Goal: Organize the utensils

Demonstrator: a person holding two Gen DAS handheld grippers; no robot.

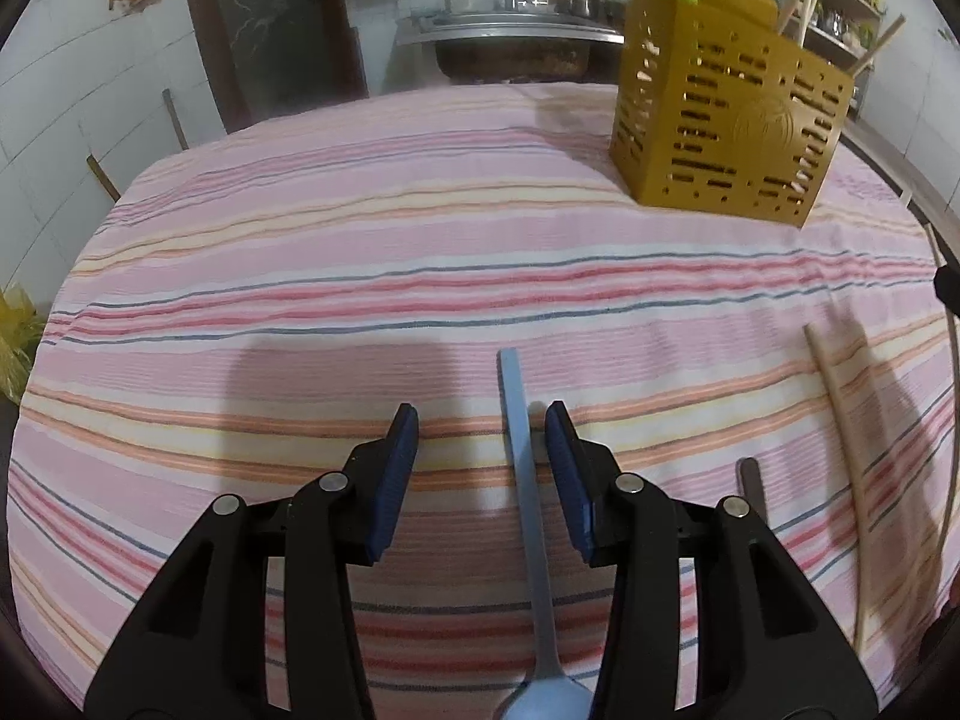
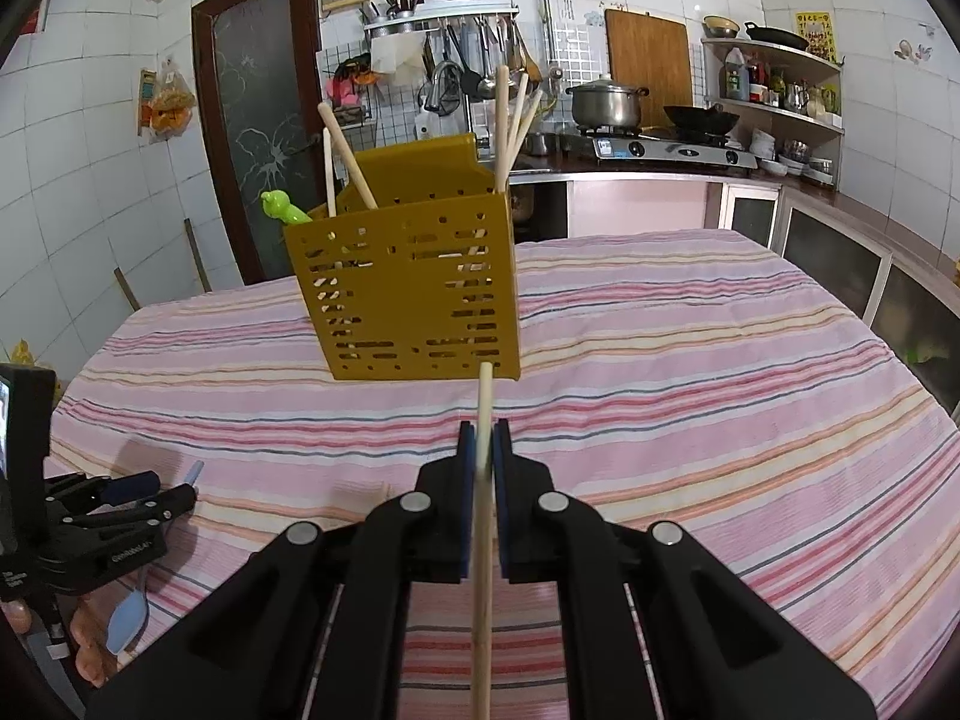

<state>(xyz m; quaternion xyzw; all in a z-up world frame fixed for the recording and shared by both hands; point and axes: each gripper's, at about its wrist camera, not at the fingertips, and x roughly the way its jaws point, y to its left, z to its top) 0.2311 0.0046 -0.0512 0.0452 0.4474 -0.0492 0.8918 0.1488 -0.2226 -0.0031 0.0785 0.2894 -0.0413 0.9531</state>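
A mustard perforated utensil holder (image 2: 408, 294) stands on the striped table; it also shows in the left wrist view (image 1: 729, 120). It holds several wooden chopsticks (image 2: 501, 120) and a green frog-topped utensil (image 2: 282, 208). My right gripper (image 2: 483, 438) is shut on a wooden chopstick (image 2: 483, 516), held above the table in front of the holder. My left gripper (image 1: 480, 438) is open, its jaws around the handle of a blue spoon (image 1: 528, 498) lying on the cloth. The left gripper also shows in the right wrist view (image 2: 162, 492).
A wooden chopstick (image 1: 840, 444) and a dark utensil handle (image 1: 751, 483) lie right of the spoon. The pink striped tablecloth (image 2: 720, 360) covers the table. Behind are a door (image 2: 258, 120), a stove with pot (image 2: 606, 102) and shelves.
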